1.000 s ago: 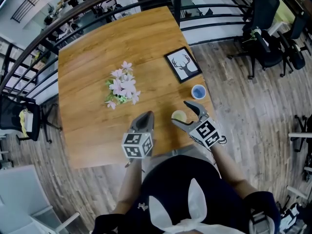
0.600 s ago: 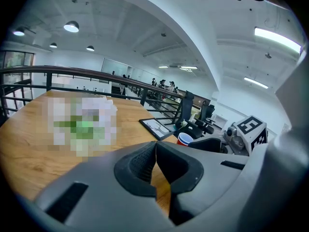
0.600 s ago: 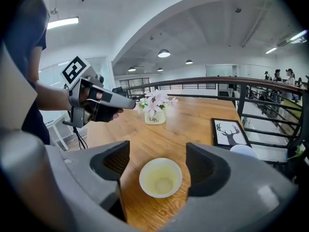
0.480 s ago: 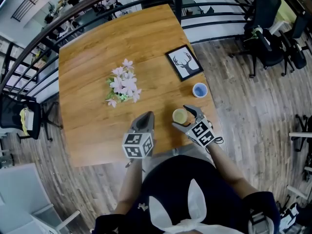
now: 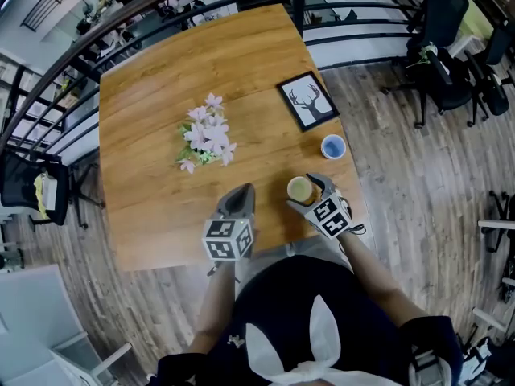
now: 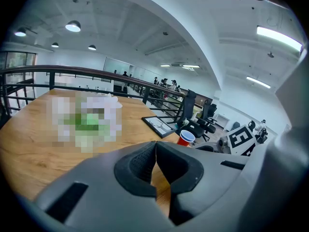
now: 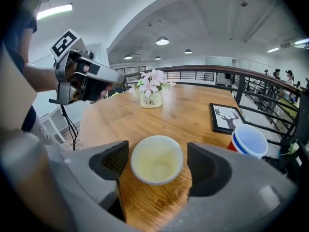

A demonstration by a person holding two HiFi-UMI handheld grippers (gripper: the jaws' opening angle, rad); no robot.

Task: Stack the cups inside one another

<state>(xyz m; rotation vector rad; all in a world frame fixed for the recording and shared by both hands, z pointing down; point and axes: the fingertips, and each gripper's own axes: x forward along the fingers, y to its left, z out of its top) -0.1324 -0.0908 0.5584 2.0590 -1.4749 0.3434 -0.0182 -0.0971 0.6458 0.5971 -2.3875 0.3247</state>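
Note:
A pale yellow cup point(image 7: 157, 159) point(image 5: 299, 189) stands upright on the wooden table point(image 5: 161, 87), near its front right edge. My right gripper point(image 7: 157, 164) point(image 5: 308, 192) is open, with a jaw on each side of this cup and a small gap to either side. A red cup with a blue inside point(image 7: 249, 141) point(image 5: 332, 146) point(image 6: 186, 137) stands further right, near the table's right edge. My left gripper point(image 6: 156, 164) point(image 5: 238, 196) is shut on nothing, held over the table's front edge left of the yellow cup.
A vase of pink flowers point(image 5: 204, 139) point(image 7: 150, 92) stands mid-table. A framed deer picture point(image 5: 308, 101) point(image 7: 226, 117) lies at the right, behind the red cup. A black railing point(image 5: 362, 14) runs past the far side; office chairs point(image 5: 442, 63) stand on the floor to the right.
My right gripper has moved forward so its open jaws now flank the yellow cup, and the jaws have narrowed. The left gripper has stayed still.

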